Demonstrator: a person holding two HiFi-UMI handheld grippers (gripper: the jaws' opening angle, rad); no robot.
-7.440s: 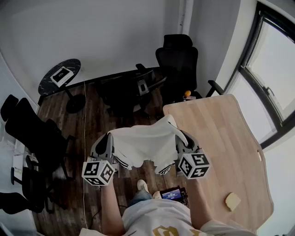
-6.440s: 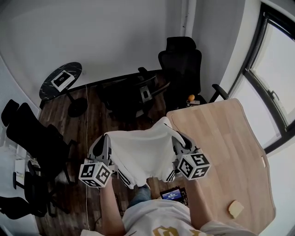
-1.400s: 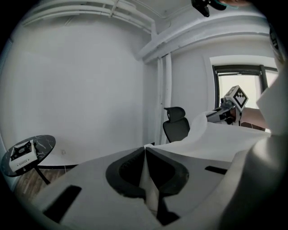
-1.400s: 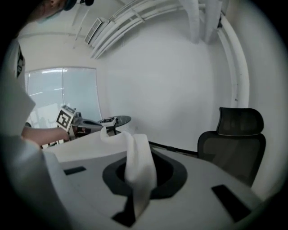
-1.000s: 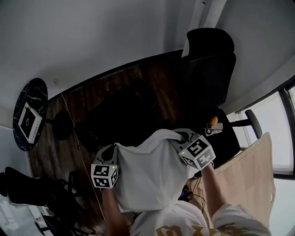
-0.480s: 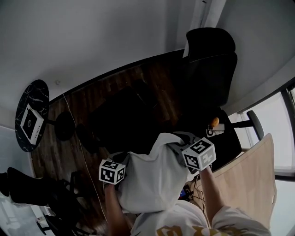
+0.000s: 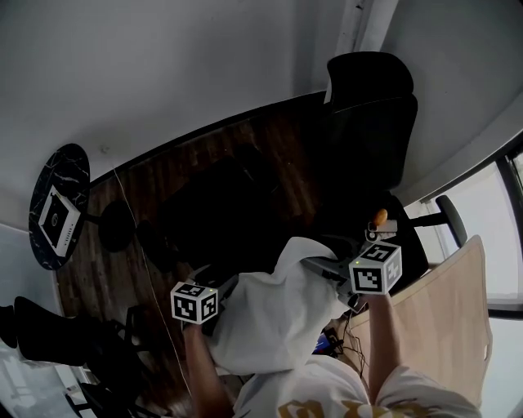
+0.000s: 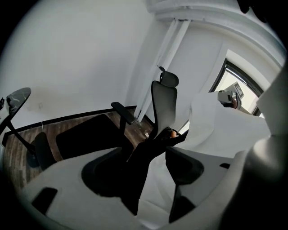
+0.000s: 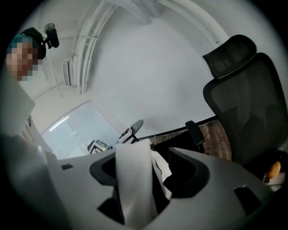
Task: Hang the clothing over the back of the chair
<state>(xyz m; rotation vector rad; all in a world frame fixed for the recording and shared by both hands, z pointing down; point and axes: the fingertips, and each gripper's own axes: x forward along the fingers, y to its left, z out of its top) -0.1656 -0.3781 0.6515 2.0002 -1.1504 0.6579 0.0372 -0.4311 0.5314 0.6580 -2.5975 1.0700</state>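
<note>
drape: clothing (image 7: 278, 314) sitting over chair (image 7: 212, 212) back, nearly done | left gripper (image 7: 222, 283), right gripper (image 7: 320, 263): fingers opening, cloth lying loose between | remaining: backing both clear

We stand in a corner of plain white walls (image 7: 163, 73), where a thin black baseboard (image 7: 204, 129) runs along the dark wood-plank floor (image 7: 163, 175). A tall black mesh office chair with a headrest (image 7: 372, 106) sits beside white vertical pipes (image 7: 364, 20). At the left we see a round black marble-topped side table (image 7: 57, 204). At the right a pale wooden counter (image 7: 458, 326) lies by a dark-framed window (image 7: 490, 220), bright with daylight.
</note>
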